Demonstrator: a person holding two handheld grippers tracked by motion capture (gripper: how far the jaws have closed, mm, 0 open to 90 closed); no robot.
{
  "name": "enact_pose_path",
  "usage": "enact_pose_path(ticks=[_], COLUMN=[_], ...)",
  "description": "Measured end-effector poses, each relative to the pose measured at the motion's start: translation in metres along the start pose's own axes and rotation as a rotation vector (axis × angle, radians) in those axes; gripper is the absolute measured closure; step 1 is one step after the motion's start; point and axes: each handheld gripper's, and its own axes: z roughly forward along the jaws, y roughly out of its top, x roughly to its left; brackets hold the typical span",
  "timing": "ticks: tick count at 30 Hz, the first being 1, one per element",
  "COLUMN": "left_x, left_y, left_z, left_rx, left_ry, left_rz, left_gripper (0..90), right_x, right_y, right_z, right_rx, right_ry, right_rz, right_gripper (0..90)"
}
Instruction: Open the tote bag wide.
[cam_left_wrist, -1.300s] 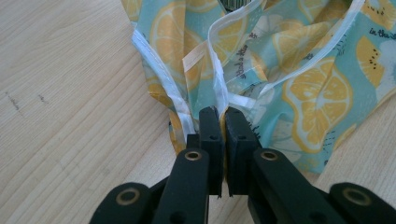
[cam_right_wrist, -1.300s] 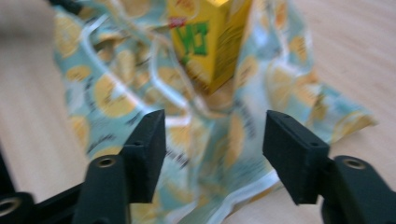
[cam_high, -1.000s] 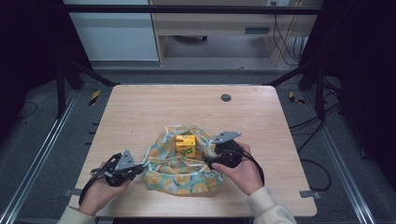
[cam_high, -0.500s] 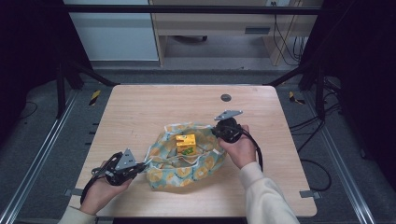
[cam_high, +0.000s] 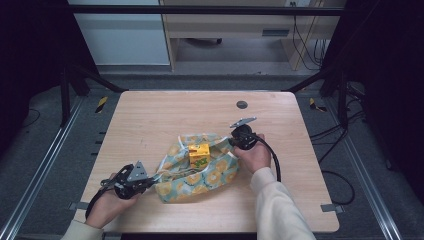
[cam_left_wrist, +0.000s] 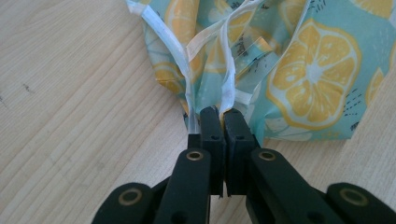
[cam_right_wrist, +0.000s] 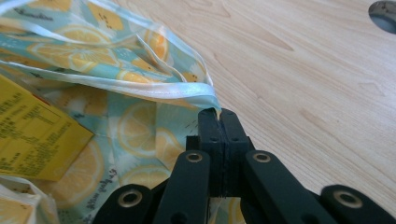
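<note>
A teal lemon-print bag (cam_high: 212, 172) lies on the wooden table (cam_high: 165, 115) with its mouth spread open. A small yellow box (cam_high: 199, 155) stands inside it. My left gripper (cam_high: 151, 180) is at the bag's near left end, shut on its bunched white-trimmed edge (cam_left_wrist: 205, 93). My right gripper (cam_high: 233, 142) is at the far right end, shut on a white-trimmed corner of the rim (cam_right_wrist: 196, 91). In the right gripper view the yellow box (cam_right_wrist: 32, 135) lies left of the jaws on the bag's lining (cam_right_wrist: 140, 126).
A dark round insert (cam_high: 242, 104) sits in the table beyond the right gripper, and it also shows in the right gripper view (cam_right_wrist: 385, 14). Bare wood surrounds the bag. Metal frame rails run along both sides of the table.
My right gripper has moved from the bag's near right side to its far right corner and taken hold of the rim. The bag's mouth is pulled wider. The left gripper has held still.
</note>
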Motion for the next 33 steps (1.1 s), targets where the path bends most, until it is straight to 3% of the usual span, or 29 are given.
enact_pose_path(ticks=[5, 13, 33], left_x=[-0.002, -0.004, -0.003], left_y=[0.0, -0.001, -0.003], left_z=[0.003, 0.007, 0.013], left_rx=[0.018, 0.035, 0.058], left_ry=[0.004, 0.001, -0.016], left_rz=[0.01, 0.015, 0.004], left_gripper=[88.3, 88.0, 88.0], right_x=[0.001, 0.006, 0.0], right_y=[-0.003, -0.009, -0.014], right_z=[0.005, 0.008, 0.011], right_rx=[0.031, 0.027, 0.036], right_ry=[-0.008, -0.007, 0.025], right_rz=[-0.029, -0.026, -0.012], right_gripper=[89.6, 89.5, 89.6])
